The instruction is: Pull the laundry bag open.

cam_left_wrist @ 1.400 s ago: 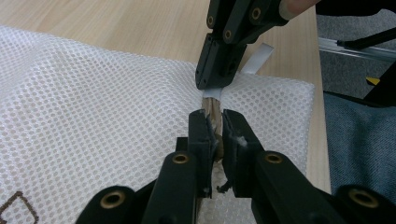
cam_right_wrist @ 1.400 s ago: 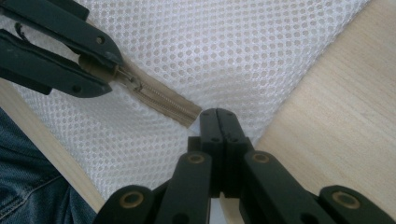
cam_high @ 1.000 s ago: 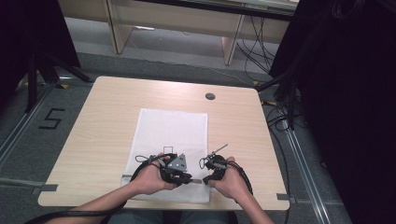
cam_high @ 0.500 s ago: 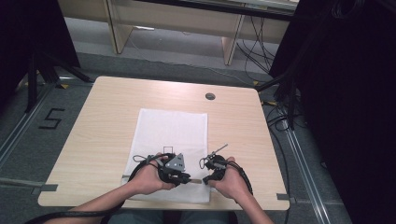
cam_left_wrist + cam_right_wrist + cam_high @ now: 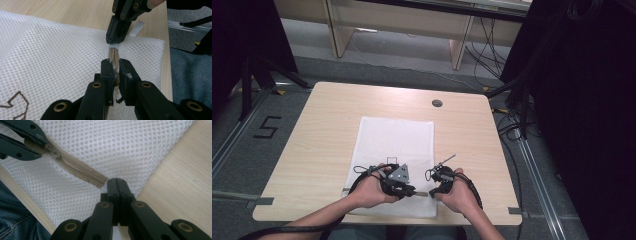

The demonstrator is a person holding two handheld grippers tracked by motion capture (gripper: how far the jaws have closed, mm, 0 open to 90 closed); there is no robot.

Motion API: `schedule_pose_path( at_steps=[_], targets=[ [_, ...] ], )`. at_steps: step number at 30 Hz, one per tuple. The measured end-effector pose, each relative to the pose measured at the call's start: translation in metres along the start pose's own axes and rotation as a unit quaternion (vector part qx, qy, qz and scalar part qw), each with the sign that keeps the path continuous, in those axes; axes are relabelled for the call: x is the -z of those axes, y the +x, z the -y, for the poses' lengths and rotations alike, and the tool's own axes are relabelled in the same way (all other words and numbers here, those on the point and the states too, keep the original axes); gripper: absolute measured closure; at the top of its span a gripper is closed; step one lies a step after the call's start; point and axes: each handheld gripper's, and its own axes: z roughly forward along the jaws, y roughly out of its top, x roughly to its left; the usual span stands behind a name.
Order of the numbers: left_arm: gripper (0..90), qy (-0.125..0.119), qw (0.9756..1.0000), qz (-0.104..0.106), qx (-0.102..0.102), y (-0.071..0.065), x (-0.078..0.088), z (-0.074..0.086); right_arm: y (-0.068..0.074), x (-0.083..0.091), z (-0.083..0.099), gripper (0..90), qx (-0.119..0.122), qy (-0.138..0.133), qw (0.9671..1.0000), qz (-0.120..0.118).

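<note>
A white mesh bag [image 5: 394, 140] lies flat on the wooden table [image 5: 327, 115], with a beige zipper [image 5: 80, 171] along its near edge. My left gripper [image 5: 414, 191] is shut on the zipper's slider; in the left gripper view [image 5: 115, 63] the beige zip sits pinched between the jaws. My right gripper [image 5: 432, 192] faces it from the right, a short stretch of zipper away. Its jaws [image 5: 116, 181] are shut on the end of the zipper tape at the bag's edge. The left gripper view shows that right gripper [image 5: 116, 40] clamped on a small white tab there.
A round cable hole [image 5: 437, 103] sits at the table's far right. A dark stitched logo [image 5: 390, 161] marks the bag near my left hand. Tape strips [image 5: 262, 201] stick to the table's front edge. The person's jeans [image 5: 190, 75] are just beyond that edge.
</note>
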Motion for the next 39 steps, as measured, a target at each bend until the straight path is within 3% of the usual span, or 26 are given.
schedule_pose_path(
  at_steps=[20,39],
  targets=[
    [82.0,-0.001,1.0000,-0.001,0.003,0.0007,0.0055,0.0036,-0.0004,0.0004,0.0006,90.0,-0.010,0.000,0.9999,-0.001],
    [82.0,-0.002,1.0000,-0.002,0.000,0.0006,0.0064,0.0030,-0.0001,-0.0002,-0.0003,90.0,-0.001,0.002,1.0000,0.003]
  ],
)
